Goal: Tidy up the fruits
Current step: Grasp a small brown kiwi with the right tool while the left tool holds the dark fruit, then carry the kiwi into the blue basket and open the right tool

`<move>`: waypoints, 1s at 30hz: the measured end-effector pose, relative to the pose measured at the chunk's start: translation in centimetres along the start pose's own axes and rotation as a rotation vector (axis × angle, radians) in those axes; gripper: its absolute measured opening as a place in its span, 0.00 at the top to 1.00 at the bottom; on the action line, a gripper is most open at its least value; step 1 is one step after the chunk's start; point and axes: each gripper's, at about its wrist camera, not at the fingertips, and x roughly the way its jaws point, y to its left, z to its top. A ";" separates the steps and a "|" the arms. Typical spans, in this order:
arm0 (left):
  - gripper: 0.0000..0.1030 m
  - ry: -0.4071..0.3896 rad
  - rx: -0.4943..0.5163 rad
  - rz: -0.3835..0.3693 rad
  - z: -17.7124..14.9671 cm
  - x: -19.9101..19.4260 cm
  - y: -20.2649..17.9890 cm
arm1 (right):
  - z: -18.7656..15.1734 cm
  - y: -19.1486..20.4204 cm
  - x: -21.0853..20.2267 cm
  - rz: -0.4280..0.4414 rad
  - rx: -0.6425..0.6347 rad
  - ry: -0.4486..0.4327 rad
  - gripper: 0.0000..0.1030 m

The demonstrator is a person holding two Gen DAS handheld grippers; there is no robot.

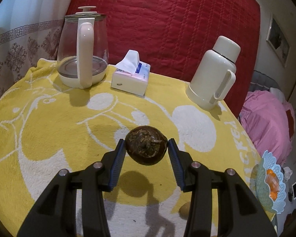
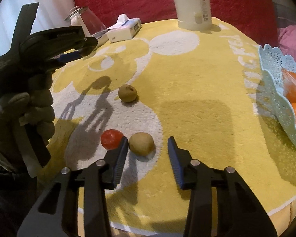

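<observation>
Left gripper (image 1: 147, 146) lifted off tabletop (image 1: 49, 122) — fingers narrow on dark brown fruit (image 1: 146, 145). Right gripper (image 2: 147, 145) wide around tan fruit (image 2: 141, 143); next likely basket (image 2: 274, 83).

You see a yellow towel (image 1: 49, 102) with white cartoon outlines | dark brown fruit (image 1: 146, 145) | red fruit (image 2: 111, 138) | two tan-brown fruits (image 2: 141, 143) (image 2: 127, 93) | pale blue lattice basket (image 2: 274, 67) with orange fruit | cream flask (image 1: 215, 73) | red quilted backdrop (image 1: 167, 19) | your blue-padded black grippers (image 1: 147, 148) (image 2: 147, 144)
</observation>
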 end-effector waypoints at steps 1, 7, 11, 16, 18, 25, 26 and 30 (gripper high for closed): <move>0.56 0.000 0.000 -0.001 0.0 0.0 0.0 | 0.1 0.1 0.1 -0.001 -0.004 0.000 0.60; 0.56 0.000 -0.003 -0.009 -0.1 0.0 0.0 | 0.3 0.2 0.5 0.007 0.002 0.011 0.71; 0.56 -0.005 0.000 -0.014 -0.1 -0.1 -0.1 | 0.2 0.4 0.1 0.007 -0.003 0.010 0.72; 0.56 -0.008 0.009 -0.022 -0.2 -0.2 -0.5 | 0.2 0.6 -1.2 -0.002 0.001 -0.021 0.72; 0.56 -0.010 0.016 -0.027 -0.3 -0.3 -0.8 | 0.3 0.4 -2.2 -0.014 0.007 -0.044 0.72; 0.56 -0.014 0.027 -0.036 -0.3 -0.5 -1.2 | 1.1 -1.7 -5.5 -0.061 0.058 -0.123 0.72; 0.56 -0.014 0.029 -0.036 -0.4 -0.5 -1.3 | 1.2 -2.0 -5.9 -0.069 0.067 -0.133 0.72; 0.56 -0.017 0.036 -0.041 -0.4 -0.6 -1.6 | 1.4 -3.9 -7.7 -0.112 0.108 -0.177 0.72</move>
